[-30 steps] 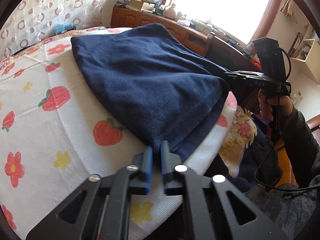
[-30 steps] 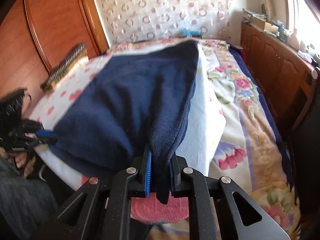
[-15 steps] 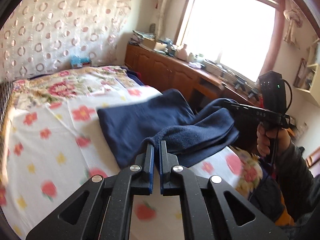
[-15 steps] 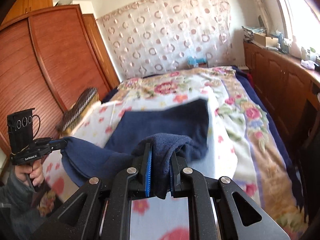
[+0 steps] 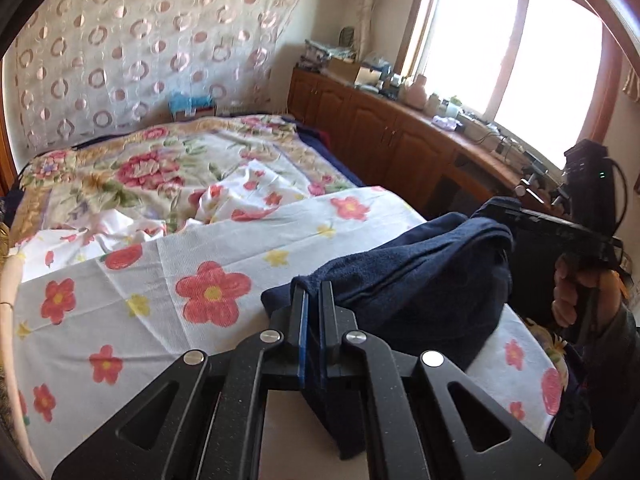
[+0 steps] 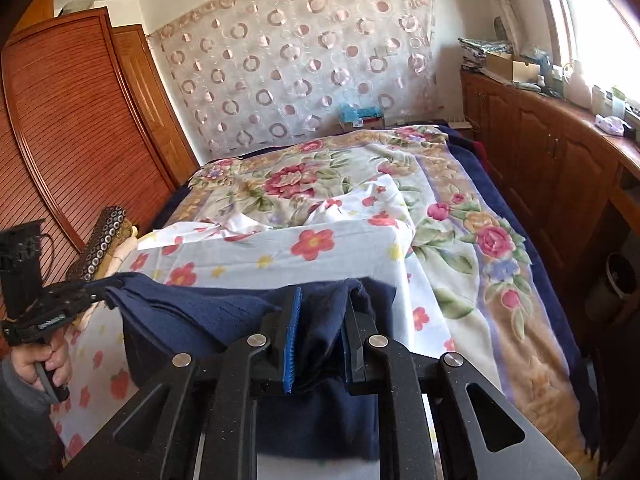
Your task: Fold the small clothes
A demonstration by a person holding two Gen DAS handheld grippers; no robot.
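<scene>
Gripping one corner of the navy cloth [image 5: 420, 280], the left gripper [image 5: 314, 312] had its fingers pinched almost together on the fabric. A second before, that cloth lay spread over the flowered sheet [image 5: 160, 288]; now it hung bunched above the bed's near edge, slung between both tools. Further right, the right gripper [image 6: 320, 336] clamped a thicker wad of the cloth [image 6: 224, 316], fingers narrowly parted. The lift probably meant a fold was about to be laid down.

the cloth [image 5: 420, 280] hangs between my two grippers, above the near edge of the sheet [image 5: 224, 248]; beyond it the bedspread [image 6: 320, 176], cabinets [image 6: 540, 152] to my right.
</scene>
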